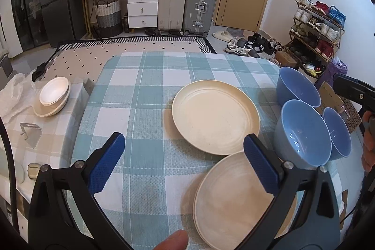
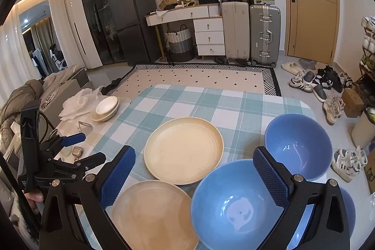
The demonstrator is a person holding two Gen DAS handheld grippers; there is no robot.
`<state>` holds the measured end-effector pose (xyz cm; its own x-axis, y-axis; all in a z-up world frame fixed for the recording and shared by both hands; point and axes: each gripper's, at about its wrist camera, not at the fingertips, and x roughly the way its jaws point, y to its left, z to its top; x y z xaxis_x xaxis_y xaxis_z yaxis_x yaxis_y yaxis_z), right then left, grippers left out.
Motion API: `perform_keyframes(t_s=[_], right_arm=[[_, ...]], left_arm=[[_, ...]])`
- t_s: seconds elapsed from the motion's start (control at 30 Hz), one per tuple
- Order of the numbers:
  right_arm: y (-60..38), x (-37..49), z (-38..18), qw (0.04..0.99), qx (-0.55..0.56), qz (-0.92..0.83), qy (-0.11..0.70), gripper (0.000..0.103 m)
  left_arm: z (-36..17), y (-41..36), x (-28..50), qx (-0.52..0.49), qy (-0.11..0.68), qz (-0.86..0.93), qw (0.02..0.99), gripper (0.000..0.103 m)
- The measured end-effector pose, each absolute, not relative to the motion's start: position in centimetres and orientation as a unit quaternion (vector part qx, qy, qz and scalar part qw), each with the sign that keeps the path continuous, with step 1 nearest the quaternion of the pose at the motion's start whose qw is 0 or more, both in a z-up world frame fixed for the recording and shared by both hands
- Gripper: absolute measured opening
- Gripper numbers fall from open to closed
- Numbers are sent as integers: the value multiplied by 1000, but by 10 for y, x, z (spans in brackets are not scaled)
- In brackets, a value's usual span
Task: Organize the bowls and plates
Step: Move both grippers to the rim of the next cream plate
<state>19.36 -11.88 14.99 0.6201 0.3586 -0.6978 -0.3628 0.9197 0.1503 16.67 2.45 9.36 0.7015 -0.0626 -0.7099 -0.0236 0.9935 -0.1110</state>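
Two cream plates lie on the checked table: a far plate (image 1: 215, 116) (image 2: 184, 152) and a near plate (image 1: 232, 200) (image 2: 152, 214). Three blue bowls stand at the right: a far bowl (image 1: 296, 86) (image 2: 298, 144), a middle bowl (image 1: 302, 132) (image 2: 234, 203), and a third bowl (image 1: 337, 132) mostly hidden in the right wrist view. My left gripper (image 1: 185, 165) is open and empty above the near plate's left side; it also shows in the right wrist view (image 2: 79, 147). My right gripper (image 2: 194, 177) is open and empty above the middle bowl.
A stack of white bowls on a cream plate (image 1: 52, 97) (image 2: 105, 108) sits on the side table at the left beside a plastic bag (image 1: 14, 90). A rug, suitcases (image 1: 187, 4), shoes and a shoe rack (image 1: 316, 27) lie beyond the table.
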Motion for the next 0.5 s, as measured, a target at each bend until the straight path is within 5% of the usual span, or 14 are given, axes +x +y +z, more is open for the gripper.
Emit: perform_keyframes(t_s=[0.5], right_arm=[[-116,275,106,869,-2,194,455,102]], left_arm=[[56,36,232,-63,419,-11,906,101]])
